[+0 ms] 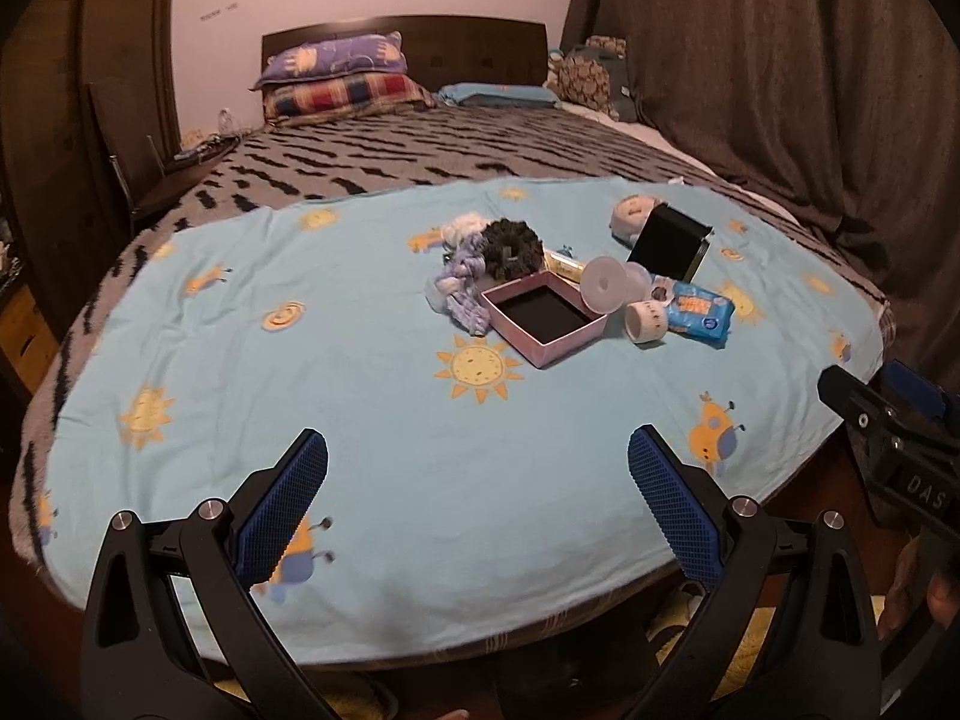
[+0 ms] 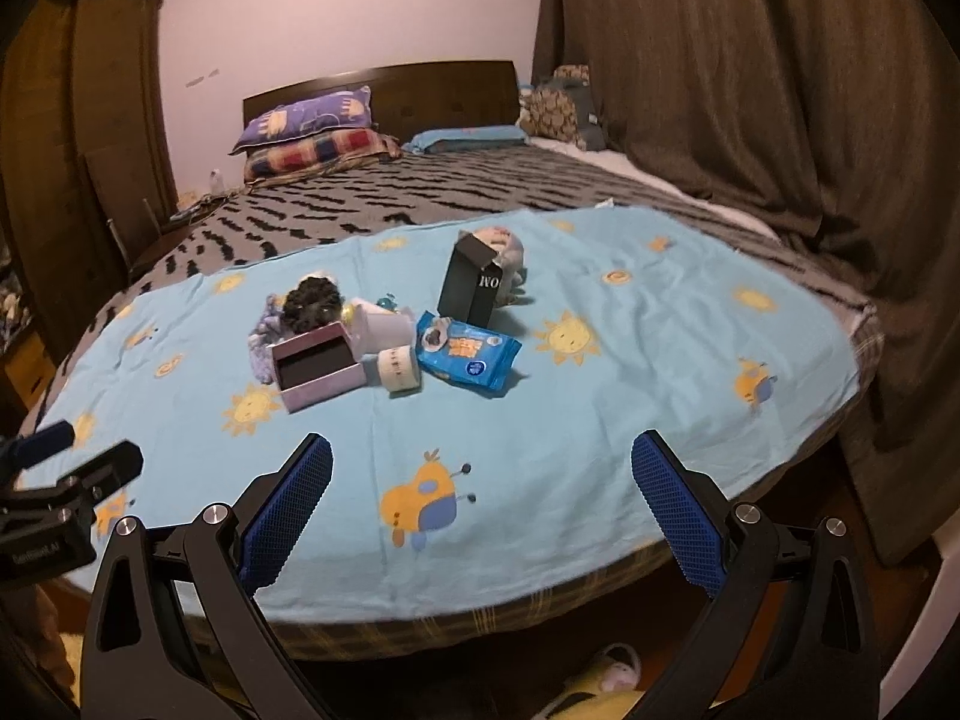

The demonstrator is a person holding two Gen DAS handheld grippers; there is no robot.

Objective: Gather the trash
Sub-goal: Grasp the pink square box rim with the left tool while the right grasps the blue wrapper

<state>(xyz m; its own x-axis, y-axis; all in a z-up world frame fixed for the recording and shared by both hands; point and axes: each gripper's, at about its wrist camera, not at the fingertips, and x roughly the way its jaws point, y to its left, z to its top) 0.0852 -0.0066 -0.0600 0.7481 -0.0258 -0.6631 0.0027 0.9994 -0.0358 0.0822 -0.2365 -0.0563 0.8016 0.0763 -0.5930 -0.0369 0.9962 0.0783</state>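
So both sets of tongs, left tongs and right tongs, hang over the near edge of the bed with their jaws wide apart, holding nothing. The trash sits in one clump mid-way across the light blue sheet, well ahead of both.

Looks like all light stuff. The blue wipes packet is soft and crinkly, probably slippery film, so I'd pinch it across a short edge. The pink open box is thin card and would crush easily; take one wall, gently. The black carton stands upright and tips easily, so grab it across its narrow sides. The little tape roll can roll off.

Plenty of bare sheet on the near side and to the right for coming in. The mattress is soft, so pressing down will shift things, and the pieces touch each other.
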